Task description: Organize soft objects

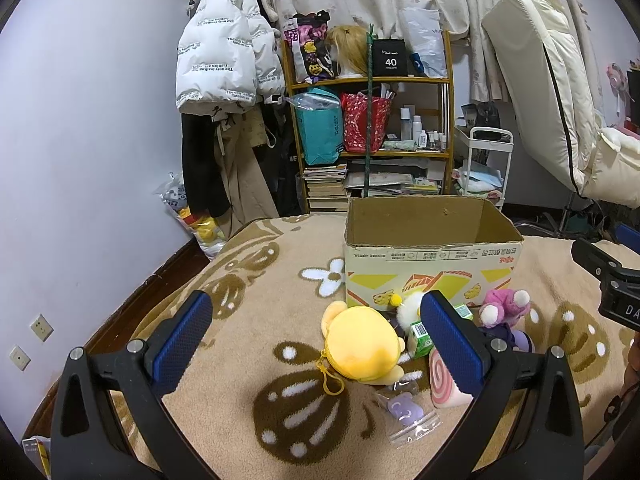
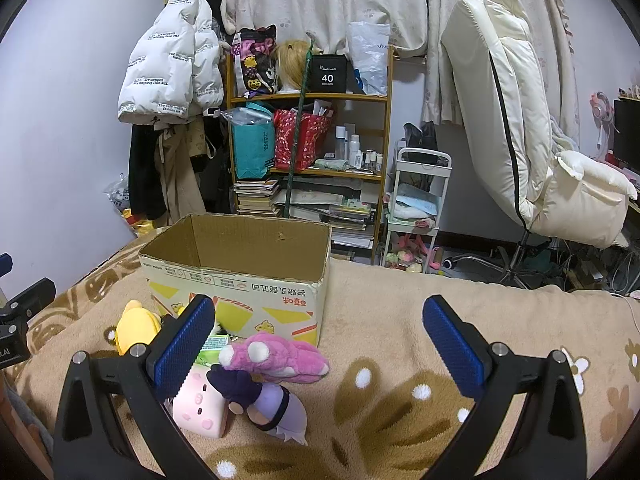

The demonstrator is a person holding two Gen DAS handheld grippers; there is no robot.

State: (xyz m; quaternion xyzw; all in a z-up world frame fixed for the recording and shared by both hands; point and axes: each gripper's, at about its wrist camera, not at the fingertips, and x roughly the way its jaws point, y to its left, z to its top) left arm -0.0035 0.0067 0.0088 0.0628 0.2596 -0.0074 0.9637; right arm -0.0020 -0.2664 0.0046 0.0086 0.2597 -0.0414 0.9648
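The cardboard box [image 1: 432, 268] stands open on the blanket [image 1: 248, 320], and I see nothing inside it. The soft toys lie in one tight heap just in front of the box. This heap is the main risk, I think: the yellow plush [image 1: 362, 346] touches the small green carton [image 1: 421, 339], so a wide grip may take both, or its keychain clip [image 1: 330, 380] may catch and drag the little plastic bag [image 1: 408, 414]. The pink plush [image 2: 280, 356] lies across the purple doll [image 2: 264, 400], so lifting one may roll the other.

The left gripper [image 1: 316, 340] is wide open and holds nothing; it hovers above the yellow plush, pointing to the box. The right gripper [image 2: 318, 344] is also wide open and empty, with the pink plush near its left finger.
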